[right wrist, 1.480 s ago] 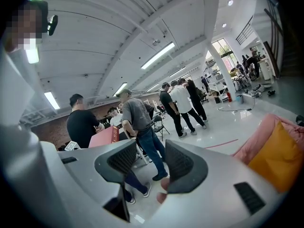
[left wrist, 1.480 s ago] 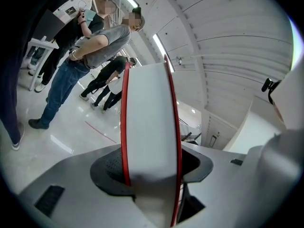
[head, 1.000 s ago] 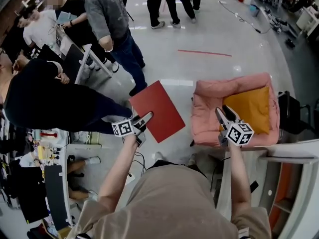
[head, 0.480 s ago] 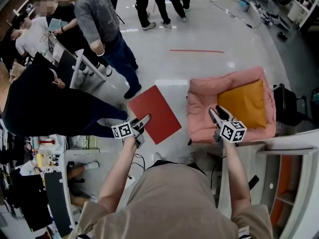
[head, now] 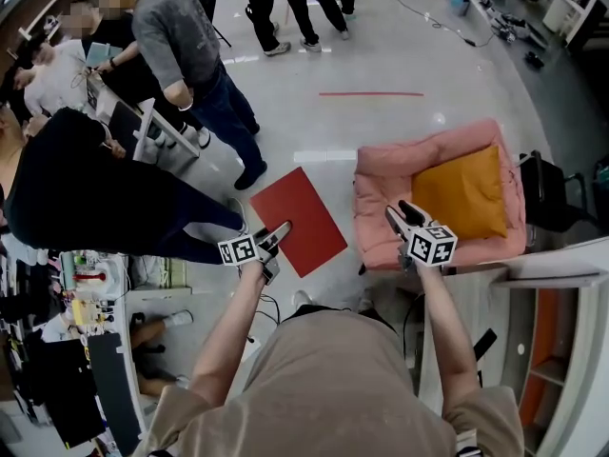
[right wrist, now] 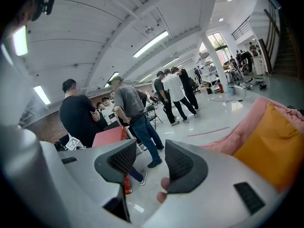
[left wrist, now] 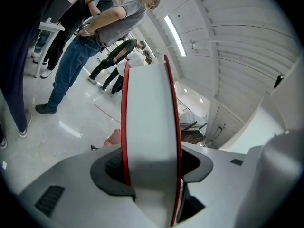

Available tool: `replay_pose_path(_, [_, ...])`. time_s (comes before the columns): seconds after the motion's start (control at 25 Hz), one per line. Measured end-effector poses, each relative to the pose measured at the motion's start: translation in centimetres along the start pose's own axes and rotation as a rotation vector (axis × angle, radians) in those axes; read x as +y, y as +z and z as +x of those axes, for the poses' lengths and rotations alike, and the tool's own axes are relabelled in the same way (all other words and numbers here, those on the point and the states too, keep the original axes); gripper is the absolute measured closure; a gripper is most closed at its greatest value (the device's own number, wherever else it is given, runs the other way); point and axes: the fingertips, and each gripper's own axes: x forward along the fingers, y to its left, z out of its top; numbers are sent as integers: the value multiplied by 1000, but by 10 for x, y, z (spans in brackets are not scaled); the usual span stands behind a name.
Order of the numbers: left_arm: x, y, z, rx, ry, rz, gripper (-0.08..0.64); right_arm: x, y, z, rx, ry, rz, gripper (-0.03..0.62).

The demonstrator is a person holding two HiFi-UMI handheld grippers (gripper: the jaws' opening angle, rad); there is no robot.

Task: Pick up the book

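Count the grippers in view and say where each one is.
2. The left gripper is shut on the red book at its near edge. The right gripper hangs open and empty before the pink chair. Neither is hidden.

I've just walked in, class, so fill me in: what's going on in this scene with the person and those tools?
A person holds a pair of tongs in each hand. The left tongs are clamped on the edge of a red book, which is held up above the floor. The right tongs are open and empty, near a pink armchair with an orange cushion. Several bystanders stand close by.
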Motion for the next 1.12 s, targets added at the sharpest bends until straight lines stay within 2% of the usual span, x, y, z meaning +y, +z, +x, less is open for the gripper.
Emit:
replay_pose_path(0.52, [-5, -22, 23, 56, -7, 1, 295, 17, -21, 18, 60, 40, -11, 397])
replay_pose_path(1.12, [-4, -39, 35, 100, -3, 0, 295, 17, -46, 20, 102, 38, -13, 397])
